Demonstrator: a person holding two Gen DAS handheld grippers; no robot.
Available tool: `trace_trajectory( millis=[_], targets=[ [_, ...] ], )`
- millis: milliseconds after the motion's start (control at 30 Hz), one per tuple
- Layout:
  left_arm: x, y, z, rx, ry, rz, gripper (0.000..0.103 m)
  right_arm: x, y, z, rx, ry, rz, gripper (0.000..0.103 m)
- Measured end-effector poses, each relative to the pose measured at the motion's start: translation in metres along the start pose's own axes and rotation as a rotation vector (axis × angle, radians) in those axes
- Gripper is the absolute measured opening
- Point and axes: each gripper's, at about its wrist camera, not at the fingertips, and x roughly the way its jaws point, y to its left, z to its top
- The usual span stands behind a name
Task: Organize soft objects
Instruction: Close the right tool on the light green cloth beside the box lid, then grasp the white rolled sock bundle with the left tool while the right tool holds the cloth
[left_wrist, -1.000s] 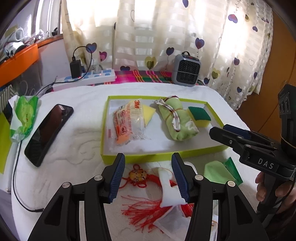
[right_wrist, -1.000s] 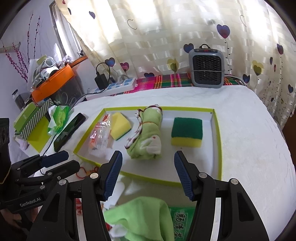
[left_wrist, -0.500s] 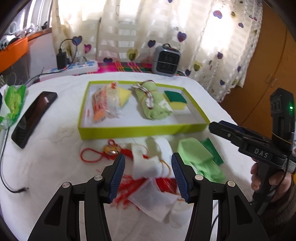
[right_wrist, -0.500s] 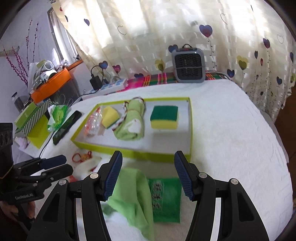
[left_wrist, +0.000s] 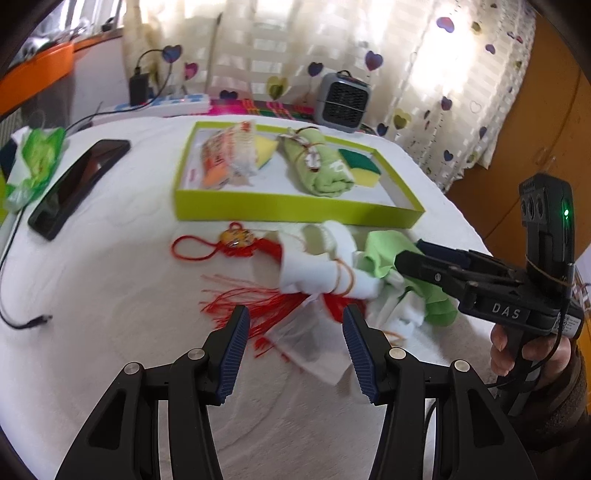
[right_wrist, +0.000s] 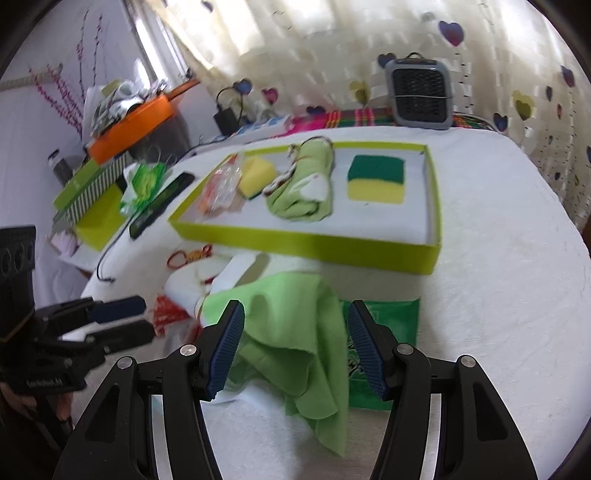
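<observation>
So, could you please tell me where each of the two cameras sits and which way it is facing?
Left wrist: on the left gripper, angled down at a white cloth and red tassel; the right gripper and a hand show at right.
Right wrist: on the right gripper, angled down at a green cloth; the left gripper shows at left.
Shared: both see the green tray with sponges and the small heater beyond.

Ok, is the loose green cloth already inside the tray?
No, the loose green cloth lies on the white cover in front of the tray, outside its near wall.
</observation>
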Motion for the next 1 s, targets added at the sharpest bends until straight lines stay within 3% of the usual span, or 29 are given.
trace_trajectory(
  millis=[100,267,433,700,1000],
  targets=[
    [-0.002,0.004,-0.002,-0.012,-0.002,0.006,0.051,0.005,-0.001,-0.003,0.004,0.016,-0.009,0.058],
    [-0.003,0.004,-0.004,-0.012,-0.003,0.003,0.051,0.007,0.002,-0.007,-0.024,0.031,-0.003,0.027],
    [-0.004,-0.003,-0.007,-0.004,0.001,-0.005,0.051,0.006,0.004,-0.010,-0.033,0.025,-0.006,0.010],
    [-0.006,-0.019,-0.007,0.038,0.006,-0.032,0.051,-0.023,-0.014,-0.008,0.047,-0.078,-0.015,0.009],
    [0.003,-0.065,-0.008,0.207,0.035,-0.081,0.051,-0.065,-0.031,-0.013,0.115,-0.193,-0.030,0.009]
  ],
)
